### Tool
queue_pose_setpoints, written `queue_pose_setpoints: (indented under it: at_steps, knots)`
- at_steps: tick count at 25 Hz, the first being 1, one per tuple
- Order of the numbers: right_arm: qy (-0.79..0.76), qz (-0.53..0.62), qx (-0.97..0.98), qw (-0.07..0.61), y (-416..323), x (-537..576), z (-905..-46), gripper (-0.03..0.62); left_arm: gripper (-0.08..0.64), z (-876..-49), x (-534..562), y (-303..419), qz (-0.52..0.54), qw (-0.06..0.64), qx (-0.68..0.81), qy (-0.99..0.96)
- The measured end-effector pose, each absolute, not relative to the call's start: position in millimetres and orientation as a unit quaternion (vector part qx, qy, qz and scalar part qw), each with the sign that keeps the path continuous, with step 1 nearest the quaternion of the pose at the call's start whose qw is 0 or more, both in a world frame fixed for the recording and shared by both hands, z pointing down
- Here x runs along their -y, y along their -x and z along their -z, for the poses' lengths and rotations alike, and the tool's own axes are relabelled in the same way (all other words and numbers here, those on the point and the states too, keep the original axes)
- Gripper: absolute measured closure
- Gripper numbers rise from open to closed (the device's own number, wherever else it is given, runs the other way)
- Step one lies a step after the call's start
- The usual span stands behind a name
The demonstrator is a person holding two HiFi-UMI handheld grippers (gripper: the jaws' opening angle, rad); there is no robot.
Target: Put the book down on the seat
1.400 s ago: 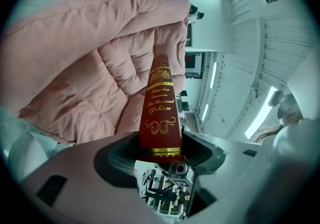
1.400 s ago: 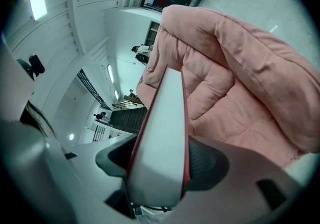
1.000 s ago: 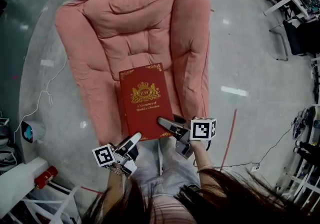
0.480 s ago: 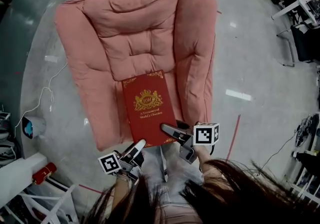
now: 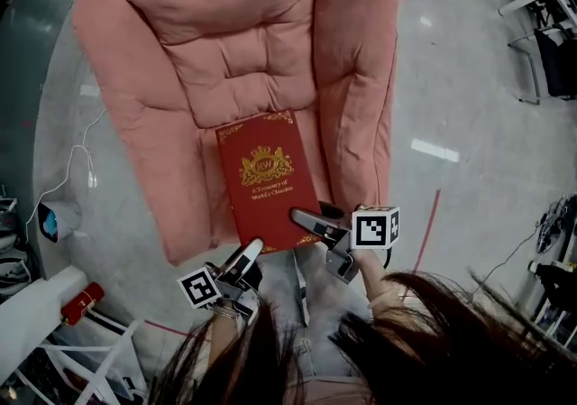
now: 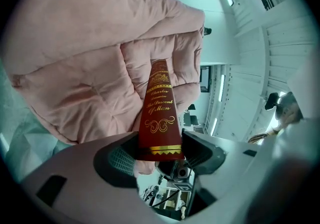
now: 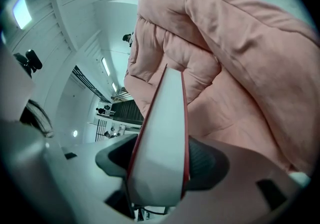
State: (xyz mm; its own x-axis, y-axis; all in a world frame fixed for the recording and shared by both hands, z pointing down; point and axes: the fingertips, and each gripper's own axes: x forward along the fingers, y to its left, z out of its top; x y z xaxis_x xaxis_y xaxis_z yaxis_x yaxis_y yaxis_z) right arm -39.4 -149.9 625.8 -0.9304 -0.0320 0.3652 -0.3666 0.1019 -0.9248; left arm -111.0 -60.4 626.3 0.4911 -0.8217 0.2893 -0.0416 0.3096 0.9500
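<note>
Red hard book, gold print [image 5: 268,179], over front of soft pink padded seat [image 5: 234,51]. Left gripper [image 5: 245,256] pinches spine end, right gripper [image 5: 305,219] pinches page edge. Lower both together, book flat; let go once seat holds it.

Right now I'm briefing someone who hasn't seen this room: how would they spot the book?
Find the big pink cushioned chair. Over its front edge, the left claw and right claw clamp the book. It's the only dark red hardcover, with a gold crest.
</note>
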Motion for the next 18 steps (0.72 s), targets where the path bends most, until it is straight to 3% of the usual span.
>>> queue_pose_setpoints:
  at_steps: [18]
  knots:
    - [-0.144,-0.674,0.713,0.133,37.8,149.4,-682.3,0.304,0.296,-682.4,60.5,110.9,0.267,0.712,0.421,-0.494]
